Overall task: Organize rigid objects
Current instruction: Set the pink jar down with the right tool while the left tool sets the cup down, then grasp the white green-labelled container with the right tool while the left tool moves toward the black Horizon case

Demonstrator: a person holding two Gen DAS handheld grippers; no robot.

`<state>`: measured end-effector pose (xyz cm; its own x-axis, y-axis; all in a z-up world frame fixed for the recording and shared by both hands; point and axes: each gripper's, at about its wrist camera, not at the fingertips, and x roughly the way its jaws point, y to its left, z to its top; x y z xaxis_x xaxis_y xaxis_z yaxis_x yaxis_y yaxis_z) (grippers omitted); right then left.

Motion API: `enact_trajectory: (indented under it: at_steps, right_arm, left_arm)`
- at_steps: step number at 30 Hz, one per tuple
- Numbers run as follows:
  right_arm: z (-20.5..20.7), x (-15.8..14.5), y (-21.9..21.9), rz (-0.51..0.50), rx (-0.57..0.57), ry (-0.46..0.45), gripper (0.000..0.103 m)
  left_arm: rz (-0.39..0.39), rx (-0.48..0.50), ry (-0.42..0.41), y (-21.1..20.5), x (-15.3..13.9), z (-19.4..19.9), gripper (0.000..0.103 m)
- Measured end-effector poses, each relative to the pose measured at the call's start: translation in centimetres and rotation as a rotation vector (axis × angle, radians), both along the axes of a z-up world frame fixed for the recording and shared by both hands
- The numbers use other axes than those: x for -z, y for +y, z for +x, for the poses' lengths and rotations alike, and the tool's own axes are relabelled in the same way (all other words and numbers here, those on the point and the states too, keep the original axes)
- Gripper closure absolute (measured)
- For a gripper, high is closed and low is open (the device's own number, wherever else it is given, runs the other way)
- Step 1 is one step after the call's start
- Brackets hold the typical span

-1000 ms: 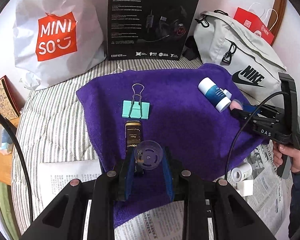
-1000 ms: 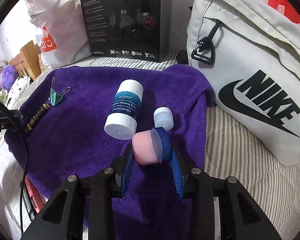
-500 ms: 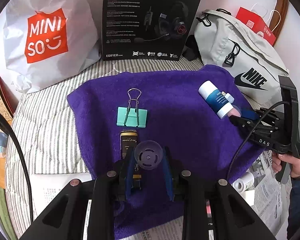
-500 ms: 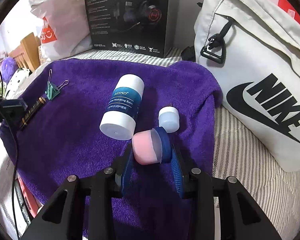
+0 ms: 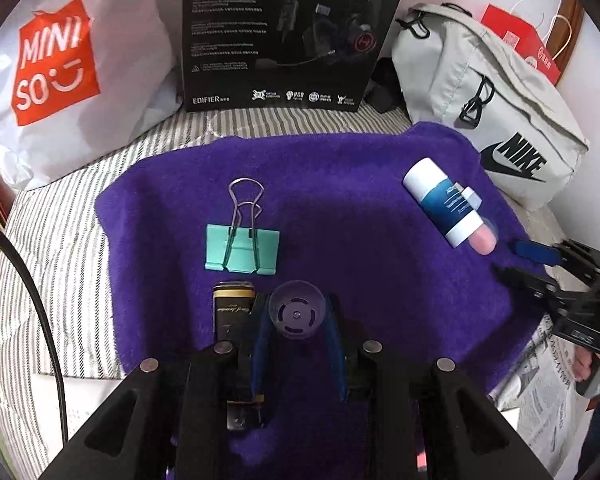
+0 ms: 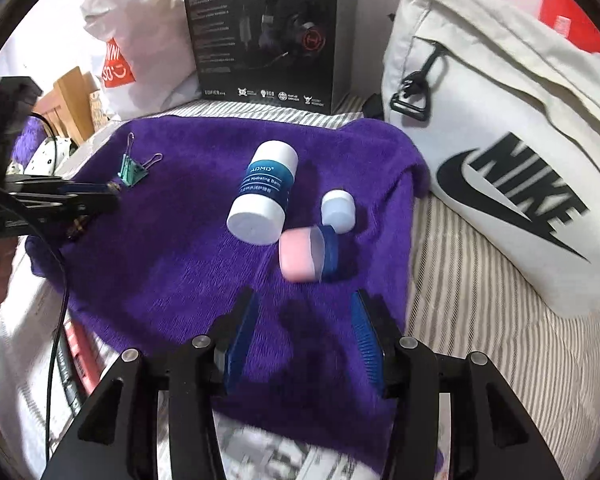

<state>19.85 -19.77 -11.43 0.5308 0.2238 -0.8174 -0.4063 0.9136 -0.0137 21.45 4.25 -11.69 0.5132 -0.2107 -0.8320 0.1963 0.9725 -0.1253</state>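
My left gripper (image 5: 296, 314) is shut on a small clear plastic cup (image 5: 297, 312) above the near part of the purple towel (image 5: 340, 184). A black and gold tube (image 5: 232, 312) lies just left of it, partly under the left finger. A teal binder clip (image 5: 242, 248) sits a little farther on. My right gripper (image 6: 305, 304) has its jaws opening, with nothing between them. Just ahead of it a pink jar with a blue lid (image 6: 308, 254) lies on its side on the towel (image 6: 180, 248). Next to the jar are a white and blue balm stick (image 6: 264, 196) and a small white jar (image 6: 339, 210).
A white Miniso bag (image 5: 60, 72), a black headset box (image 5: 284, 32) and a grey Nike bag (image 6: 500, 140) stand along the back and right. A red paper bag (image 5: 520, 48) is behind the Nike bag. Striped bedding (image 5: 52, 240) and newspaper (image 5: 548, 400) surround the towel.
The right gripper opened, let go of the pink jar and drew back. The jar now lies on the towel. The left gripper moved forward over the black tube, still holding the cup.
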Motion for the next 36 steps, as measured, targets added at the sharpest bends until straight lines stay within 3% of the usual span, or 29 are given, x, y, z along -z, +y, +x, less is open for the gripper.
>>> enact_trajectory:
  at_steps: [8, 14, 16, 18, 20, 27, 36]
  right_arm:
    - [-2.0, 0.0, -1.0, 0.046, 0.025, 0.006, 0.054]
    - [-2.6, 0.1, -1.2, 0.074, 0.044, 0.0, 0.053]
    - [-2.8, 0.0, -1.3, 0.083, 0.048, 0.005, 0.053]
    - [-3.0, -0.3, -1.4, 0.1, 0.055, 0.016, 0.053]
    - [-3.8, -0.8, -1.6, 0.11, 0.058, 0.014, 0.053]
    - [-7.4, -2.1, -1.0, 0.156, 0.046, 0.037, 0.053]
    - [-9.6, -0.5, 3.4, 0.161, 0.052, 0.097, 0.053]
  left_arm:
    - [0.001, -0.008, -0.005, -0.3, 0.2, 0.5, 0.077]
    - [0.072, 0.006, -0.016, -1.3, 0.2, 0.3, 0.077]
    - [0.08, 0.018, -0.014, -1.5, 0.2, 0.1, 0.07]
    - [0.075, 0.03, -0.007, -1.8, 0.2, -0.2, 0.054]
    - [0.084, 0.032, -0.002, -2.2, 0.3, -0.7, 0.05]
    - [0.086, -0.023, 0.005, -1.9, -0.7, -3.1, 0.05]
    - [0.1, -0.069, -0.016, 0.8, -2.2, -8.6, 0.05]
